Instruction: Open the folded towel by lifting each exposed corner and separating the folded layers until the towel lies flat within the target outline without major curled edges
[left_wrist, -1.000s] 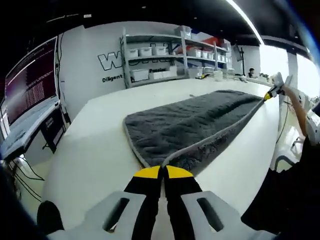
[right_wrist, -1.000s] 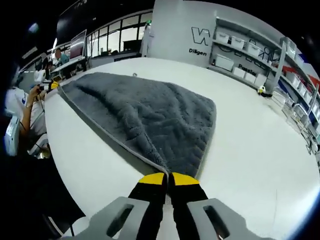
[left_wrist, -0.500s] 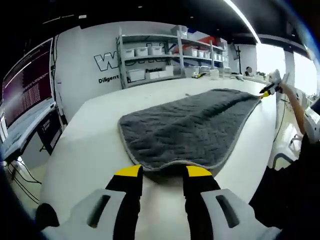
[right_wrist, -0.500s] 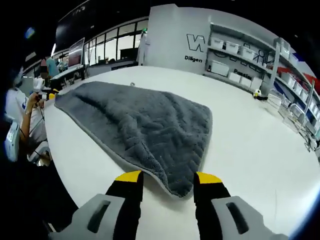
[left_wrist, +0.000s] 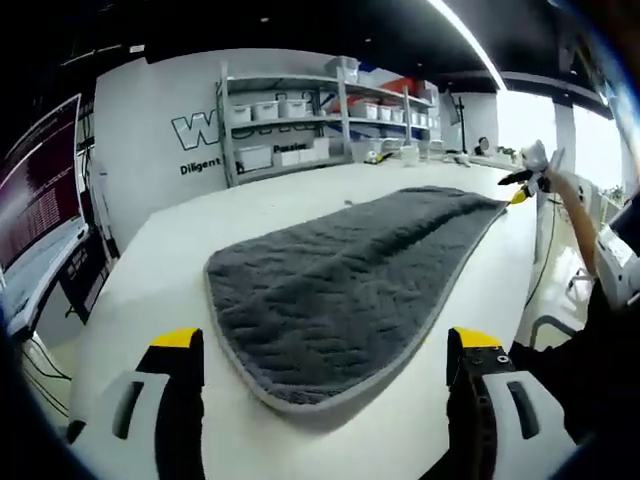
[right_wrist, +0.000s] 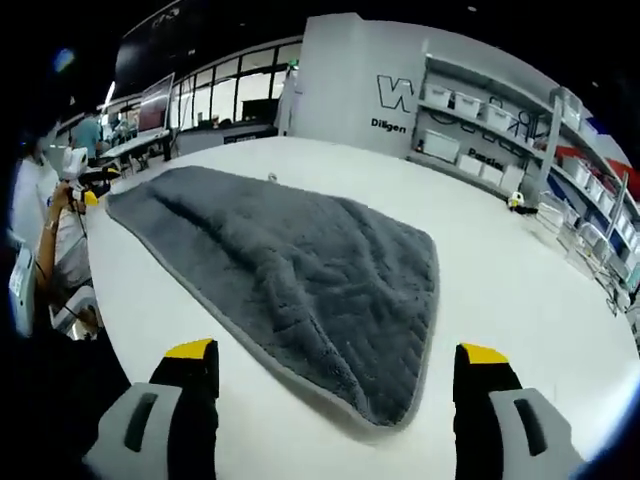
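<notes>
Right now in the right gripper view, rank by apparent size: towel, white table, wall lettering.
1. white table
2. towel
3. wall lettering, far from the camera, so it likely looks smaller than it is.

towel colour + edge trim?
Dark grey towel with a lighter grey trim; clearest in the right gripper view.

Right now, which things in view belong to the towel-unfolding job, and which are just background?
Job:
- grey towel, spread on the white table
- left gripper, open
- right gripper, open

Background:
- shelves with storage bins
- monitor
- small yellow object on the table
</notes>
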